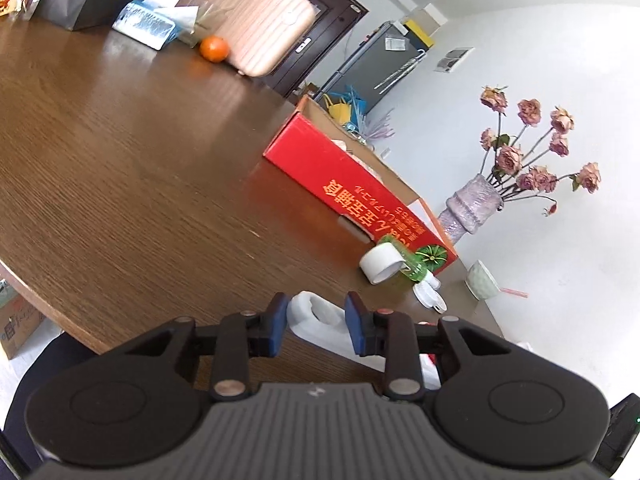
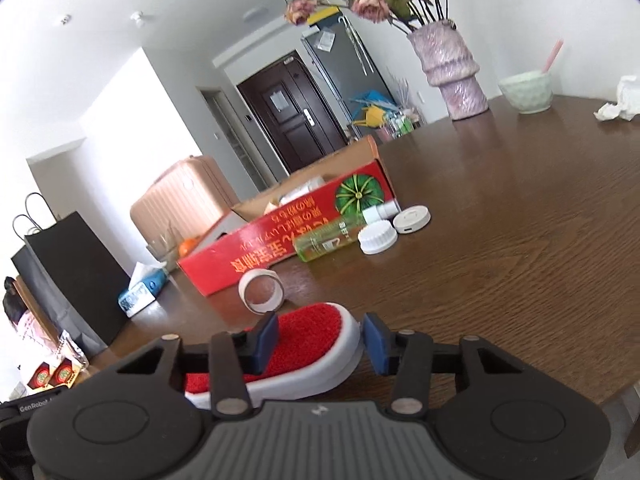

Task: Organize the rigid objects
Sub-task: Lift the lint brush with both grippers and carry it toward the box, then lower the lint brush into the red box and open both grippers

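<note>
Both claws stand apart around one scrub brush [image 2: 308, 344] at the near table [image 2: 520, 216] edge: right gripper [image 2: 318, 338] over red bristles, left gripper [image 1: 316, 320] at its white handle. Probably light, stiff plastic; grip the hard sides.

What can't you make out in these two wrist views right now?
- Red box contents: right view, its wall hides most.
- Scrub brush handle end: right view, the right gripper body covers it.
- Green bottle label: left view, too small.
</note>
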The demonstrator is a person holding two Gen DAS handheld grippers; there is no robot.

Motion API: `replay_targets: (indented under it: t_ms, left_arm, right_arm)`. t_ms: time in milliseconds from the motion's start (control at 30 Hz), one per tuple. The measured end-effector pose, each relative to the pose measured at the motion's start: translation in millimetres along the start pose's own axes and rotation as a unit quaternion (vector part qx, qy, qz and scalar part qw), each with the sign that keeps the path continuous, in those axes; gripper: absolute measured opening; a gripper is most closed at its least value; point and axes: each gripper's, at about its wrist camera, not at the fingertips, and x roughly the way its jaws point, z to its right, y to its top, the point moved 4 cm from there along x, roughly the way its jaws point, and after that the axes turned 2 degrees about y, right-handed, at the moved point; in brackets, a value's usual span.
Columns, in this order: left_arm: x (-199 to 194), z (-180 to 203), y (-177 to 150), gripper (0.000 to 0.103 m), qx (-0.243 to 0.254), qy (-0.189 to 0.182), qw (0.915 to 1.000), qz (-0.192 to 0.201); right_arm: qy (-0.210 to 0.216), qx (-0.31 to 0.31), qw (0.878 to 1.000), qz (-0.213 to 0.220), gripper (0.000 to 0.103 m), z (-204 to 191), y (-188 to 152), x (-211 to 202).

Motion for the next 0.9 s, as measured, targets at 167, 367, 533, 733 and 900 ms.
replay_targets:
  t_ms: [167,367,533,733,900]
  left_arm:
    - [-7.7,10.2,-2.3,0.031,0.019,-0.002,0.9998,0.006]
    - [0.8,27.9,6.9,0.031,0.032,-0.009,0.9993,0.014]
    - [21.3,49.1,38.1,0.031,0.045,-0.025,0.9984,0.025]
    - [67.4,85.5,108.6,0.031,0.079,-0.041,0.9946,0.053]
    - [129.5,97.1,161.7,0.032,0.093,-0.048,0.9938,0.035]
  right_arm:
    - [-0.004,0.013,1.000,0.013,0.045,2.6,-6.7,-20.0]
    - [-0.006,0.031,0.999,0.029,0.045,9.3,-0.6,-24.9]
    - [-0.008,0.025,0.999,0.048,0.045,7.4,28.3,-14.9]
    - [0.005,0.024,0.997,0.069,0.045,-2.6,97.5,25.4]
    - [0.002,0.036,0.997,0.064,0.045,-1.7,154.2,86.1]
